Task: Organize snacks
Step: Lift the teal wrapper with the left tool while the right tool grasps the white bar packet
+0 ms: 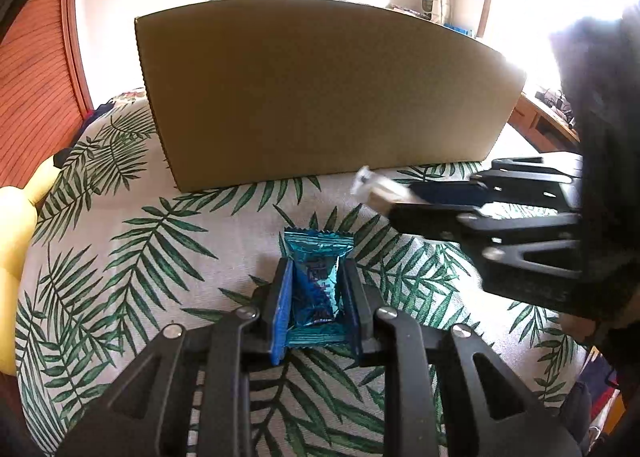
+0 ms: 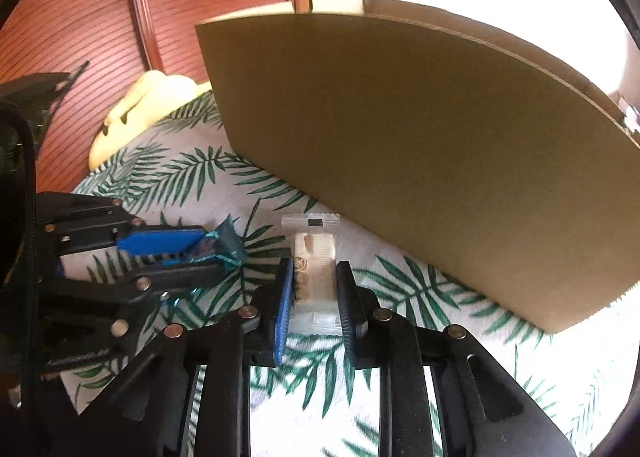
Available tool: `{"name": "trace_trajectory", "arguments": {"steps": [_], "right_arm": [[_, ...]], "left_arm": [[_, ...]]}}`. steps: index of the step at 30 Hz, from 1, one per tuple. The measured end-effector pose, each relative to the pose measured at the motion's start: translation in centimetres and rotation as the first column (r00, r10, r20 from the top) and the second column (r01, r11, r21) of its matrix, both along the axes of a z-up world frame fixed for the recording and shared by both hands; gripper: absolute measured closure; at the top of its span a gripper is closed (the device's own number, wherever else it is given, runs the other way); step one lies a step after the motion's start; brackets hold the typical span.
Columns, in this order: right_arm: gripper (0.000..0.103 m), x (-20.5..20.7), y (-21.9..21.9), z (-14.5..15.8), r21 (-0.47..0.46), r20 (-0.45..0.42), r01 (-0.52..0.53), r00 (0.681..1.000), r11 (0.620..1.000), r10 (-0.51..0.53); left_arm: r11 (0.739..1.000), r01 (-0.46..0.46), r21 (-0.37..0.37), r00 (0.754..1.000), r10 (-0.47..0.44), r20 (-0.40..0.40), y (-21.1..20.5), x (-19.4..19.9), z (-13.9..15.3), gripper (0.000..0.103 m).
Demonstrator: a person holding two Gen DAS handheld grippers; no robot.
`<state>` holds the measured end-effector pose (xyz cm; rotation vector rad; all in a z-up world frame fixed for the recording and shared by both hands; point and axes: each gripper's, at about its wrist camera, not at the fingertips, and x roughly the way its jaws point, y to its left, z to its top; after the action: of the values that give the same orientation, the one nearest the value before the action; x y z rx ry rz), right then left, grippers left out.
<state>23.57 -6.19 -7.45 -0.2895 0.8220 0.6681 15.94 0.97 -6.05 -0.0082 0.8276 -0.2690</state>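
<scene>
Left gripper (image 1: 316, 277) pinching a blue snack packet (image 1: 316, 281) by its middle, crimped ends sticking out near and far, just above the leaf-print cloth (image 1: 160, 241). Right gripper (image 2: 312, 277) pressed onto a white snack packet (image 2: 314, 265) in the same way, clear ends poking out both sides of the pads.

Left wrist view only: right gripper (image 1: 384, 197) reaching in from the right edge, a blurred white packet end (image 1: 366, 181) at its tip; a wooden desk (image 1: 540, 121) and bright window far right.

Right wrist view only: left gripper (image 2: 200, 253) coming in from the left with the blue packet (image 2: 224, 245) crumpled between blue pads; the box's open top, with an inner wall (image 2: 480, 33) showing behind the near one.

Both views: cardboard box (image 1: 320, 97) standing upright on the cloth, its tall near wall just beyond both packets, white packet nearly at its bottom edge. Yellow plush toy (image 2: 136, 113) at the far left, by the box's left corner. Open cloth to the near side of both grippers and to the left of the blue packet; little room between the two grippers.
</scene>
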Motion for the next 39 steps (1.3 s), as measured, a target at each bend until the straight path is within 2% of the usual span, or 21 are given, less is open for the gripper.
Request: {"name": "trace_trajectory", "arguments": {"steps": [7,17,27,39], "right_arm": [[0.083,-2.4,-2.1,1.1,0.068,0.023,0.060,0.998,0.996,-0.062],[0.083,-4.8,-4.5,0.9,0.120,0.030,0.126,0.991,0.985,-0.131],[0.083,-5.6,-6.1,0.5,0.144,0.034,0.176,0.983,0.974,-0.183],[0.083,-6.2,-7.5,1.8,0.181,0.056,0.202,0.975,0.962,-0.215]], "left_arm": [[1.000,-0.012,-0.003,1.000,0.012,0.003,-0.2,-0.3,0.1,0.081],[1.000,-0.015,0.009,1.000,0.015,0.003,0.5,0.7,-0.3,0.081],[1.000,-0.015,0.014,1.000,0.015,0.009,0.4,0.6,-0.1,0.081],[1.000,0.004,-0.023,1.000,-0.004,-0.008,0.7,1.0,0.3,0.081]]}}
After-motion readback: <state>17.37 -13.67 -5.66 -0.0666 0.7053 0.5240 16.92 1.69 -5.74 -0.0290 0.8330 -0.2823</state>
